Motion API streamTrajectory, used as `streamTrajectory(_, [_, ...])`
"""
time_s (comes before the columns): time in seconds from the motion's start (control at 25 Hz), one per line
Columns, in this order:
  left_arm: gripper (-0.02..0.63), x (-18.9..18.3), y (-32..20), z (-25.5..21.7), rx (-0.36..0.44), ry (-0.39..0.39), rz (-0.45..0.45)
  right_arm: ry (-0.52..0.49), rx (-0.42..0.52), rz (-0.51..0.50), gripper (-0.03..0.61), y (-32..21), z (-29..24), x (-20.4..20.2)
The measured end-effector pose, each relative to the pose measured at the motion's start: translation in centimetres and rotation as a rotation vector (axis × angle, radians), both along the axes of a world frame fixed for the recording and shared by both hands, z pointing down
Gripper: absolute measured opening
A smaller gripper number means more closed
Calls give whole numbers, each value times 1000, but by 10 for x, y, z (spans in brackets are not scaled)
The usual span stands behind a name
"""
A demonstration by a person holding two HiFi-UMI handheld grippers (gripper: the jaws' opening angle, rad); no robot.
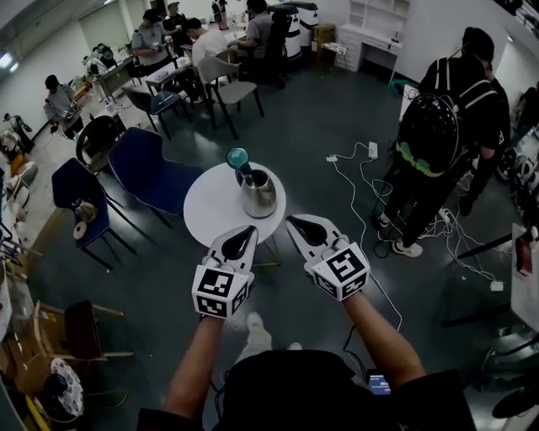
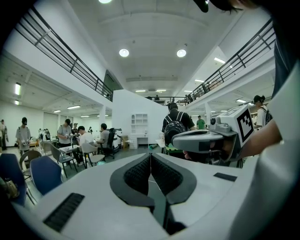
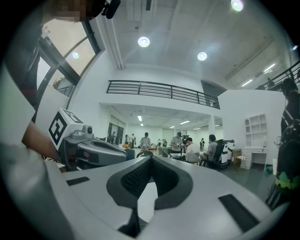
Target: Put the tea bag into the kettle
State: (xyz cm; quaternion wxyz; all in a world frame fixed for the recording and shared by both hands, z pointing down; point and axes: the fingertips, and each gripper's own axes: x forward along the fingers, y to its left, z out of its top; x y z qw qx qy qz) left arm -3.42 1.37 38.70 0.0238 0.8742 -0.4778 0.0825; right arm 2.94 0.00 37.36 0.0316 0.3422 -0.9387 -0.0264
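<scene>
Holding left claw and right claw shut, gripping nothing, hovering just short of kettle standing on surface. Finding no tea bag showing: either sitting inside kettle already or lying out of view.

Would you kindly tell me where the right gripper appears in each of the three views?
Head view: the right gripper is below centre, to the right of the left gripper.
Left gripper view: the right gripper is right of centre, seen side-on.
Right gripper view: the right gripper fills the bottom, with its fingers meeting.
Shared landmark: the white shelves.
</scene>
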Motion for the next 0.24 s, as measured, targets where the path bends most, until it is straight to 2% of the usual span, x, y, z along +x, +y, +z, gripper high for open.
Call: streamTrajectory(0.24, [17,22,18,0,0,-5,7,-13,-5,9,18,19,2,20])
